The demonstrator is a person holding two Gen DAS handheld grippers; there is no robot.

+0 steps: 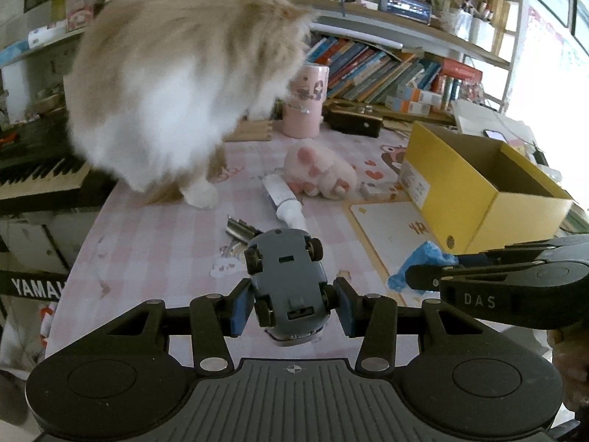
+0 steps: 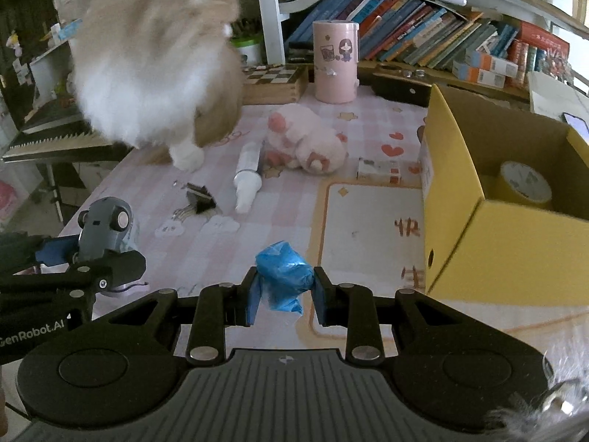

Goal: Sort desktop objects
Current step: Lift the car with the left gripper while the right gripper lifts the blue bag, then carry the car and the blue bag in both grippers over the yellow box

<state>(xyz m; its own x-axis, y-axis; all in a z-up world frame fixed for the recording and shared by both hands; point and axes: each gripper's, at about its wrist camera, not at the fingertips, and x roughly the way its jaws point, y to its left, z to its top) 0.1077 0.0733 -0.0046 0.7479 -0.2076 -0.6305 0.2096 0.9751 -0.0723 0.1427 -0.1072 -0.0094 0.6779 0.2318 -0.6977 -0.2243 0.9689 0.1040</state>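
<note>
My left gripper (image 1: 292, 304) is shut on a grey toy car (image 1: 287, 280), held belly-up above the pink checked tablecloth (image 1: 154, 243). The same car (image 2: 101, 232) shows at the left of the right wrist view. My right gripper (image 2: 282, 294) is shut on a crumpled blue plastic bag (image 2: 281, 276), and the bag (image 1: 412, 265) also shows to the right of the car in the left wrist view. A yellow cardboard box (image 2: 497, 228) stands open at the right with a tape roll (image 2: 526, 182) inside. On the cloth lie a white tube (image 2: 248, 173), black binder clips (image 2: 198, 199), a pink plush paw (image 2: 305, 140) and a small carton (image 2: 379, 171).
A fluffy cream and white cat (image 1: 176, 84) stands on the table's far left, one paw near the tube. A pink cylinder (image 2: 335, 62), a chessboard box (image 2: 274, 81) and a black case (image 1: 353, 119) line the back. Bookshelves (image 2: 423, 33) rise behind. A keyboard (image 1: 36, 180) sits left of the table.
</note>
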